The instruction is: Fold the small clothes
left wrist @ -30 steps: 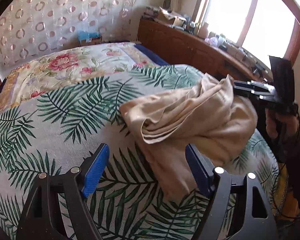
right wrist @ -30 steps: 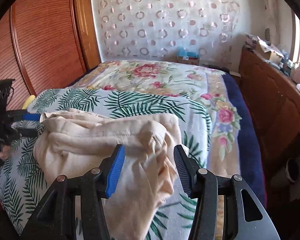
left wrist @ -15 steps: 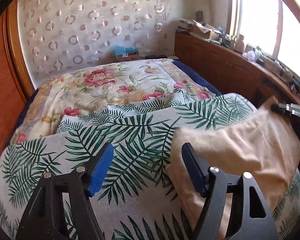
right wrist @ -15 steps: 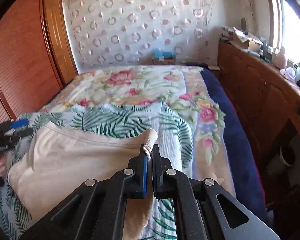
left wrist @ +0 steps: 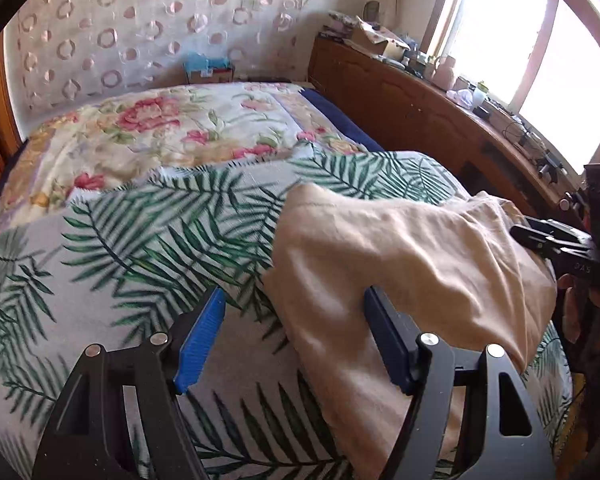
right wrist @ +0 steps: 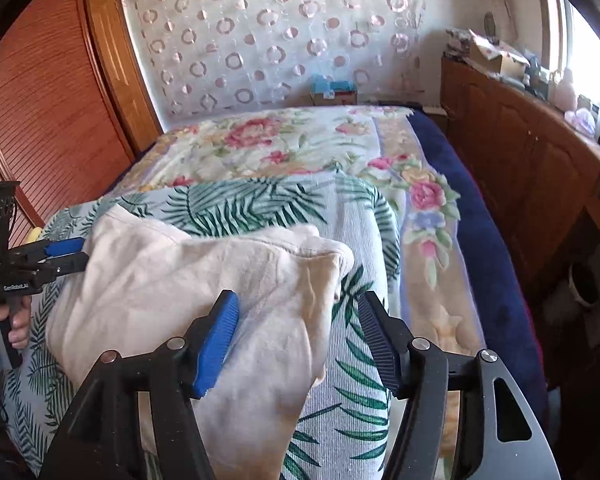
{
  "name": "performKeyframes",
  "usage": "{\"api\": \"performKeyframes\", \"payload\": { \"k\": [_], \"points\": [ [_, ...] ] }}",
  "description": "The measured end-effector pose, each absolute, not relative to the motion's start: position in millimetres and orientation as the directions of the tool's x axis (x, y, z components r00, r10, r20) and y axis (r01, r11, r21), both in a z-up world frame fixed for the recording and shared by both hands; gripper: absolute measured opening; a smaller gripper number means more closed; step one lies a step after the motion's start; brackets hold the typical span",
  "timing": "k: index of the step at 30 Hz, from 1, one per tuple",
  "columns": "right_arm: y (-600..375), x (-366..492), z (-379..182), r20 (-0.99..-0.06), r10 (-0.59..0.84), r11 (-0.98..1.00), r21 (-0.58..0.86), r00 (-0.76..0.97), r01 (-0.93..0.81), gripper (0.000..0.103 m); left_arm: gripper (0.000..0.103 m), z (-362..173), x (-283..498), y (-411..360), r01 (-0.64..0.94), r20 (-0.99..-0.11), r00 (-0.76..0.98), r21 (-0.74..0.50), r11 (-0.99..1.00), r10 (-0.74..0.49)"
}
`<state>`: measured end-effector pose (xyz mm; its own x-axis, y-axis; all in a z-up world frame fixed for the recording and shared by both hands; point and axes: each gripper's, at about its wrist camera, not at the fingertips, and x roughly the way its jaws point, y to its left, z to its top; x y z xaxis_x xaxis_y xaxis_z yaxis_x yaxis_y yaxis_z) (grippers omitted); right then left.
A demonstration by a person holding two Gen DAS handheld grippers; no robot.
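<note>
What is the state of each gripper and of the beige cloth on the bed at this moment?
left gripper: open, fingers apart over the cloth's left edge, not pressing it.
right gripper: opening, the cloth's right edge between its fingers, not pinched.
beige cloth: lying on the palm-leaf cover, creased, folding not finished.

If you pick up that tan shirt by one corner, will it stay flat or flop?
The shirt would probably flop: it already lies wrinkled and bunched on the leafy blanket. It looks thin and likely light. It should not slide far, since the blanket looks woven and rough.
</note>
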<state>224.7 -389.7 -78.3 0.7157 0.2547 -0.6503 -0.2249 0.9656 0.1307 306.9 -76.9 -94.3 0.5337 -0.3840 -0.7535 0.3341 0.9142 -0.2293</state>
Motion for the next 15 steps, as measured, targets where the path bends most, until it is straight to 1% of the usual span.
{"api": "performKeyframes", "payload": {
  "k": [2,6,7,8,10,11,12,13,15],
  "points": [
    [-392,231,-82,-0.667,0.271,0.962,0.166,0.694,-0.217,0.064,0.073,-100,308,-80,0.346,-0.763,0.5,-0.259,0.902,-0.41],
    [-385,249,-83,-0.682,0.303,0.953,0.2,0.665,-0.229,0.064,0.071,-100,307,-83,0.356,-0.763,0.508,-0.238,0.904,-0.401],
    [-384,251,-83,-0.688,0.308,0.951,0.207,0.658,-0.228,0.064,0.063,-100,306,-84,0.363,-0.76,0.505,-0.243,0.899,-0.409],
    [-384,253,-83,-0.682,0.308,0.951,0.209,0.663,-0.227,0.064,0.059,-100,306,-86,0.373,-0.756,0.501,-0.25,0.893,-0.421],
    [-382,256,-82,-0.683,0.312,0.95,0.199,0.66,-0.242,0.064,0.047,-100,307,-87,0.381,-0.751,0.493,-0.268,0.885,-0.44],
    [-380,254,-83,-0.68,0.317,0.948,0.2,0.661,-0.248,0.056,0.043,-100,308,-87,0.381,-0.748,0.492,-0.274,0.883,-0.445],
    [-380,256,-83,-0.671,0.349,0.937,0.228,0.654,-0.267,0.044,0.033,-101,310,-86,0.385,-0.744,0.485,-0.291,0.876,-0.46],
    [-380,258,-86,-0.662,0.377,0.926,0.251,0.647,-0.283,0.041,0.025,-101,312,-84,0.389,-0.737,0.472,-0.319,0.864,-0.484],
    [-378,258,-86,-0.659,0.391,0.919,0.234,0.643,-0.318,0.026,0.017,-102,318,-81,0.382,-0.725,0.448,-0.375,0.845,-0.524]
  ]
}}
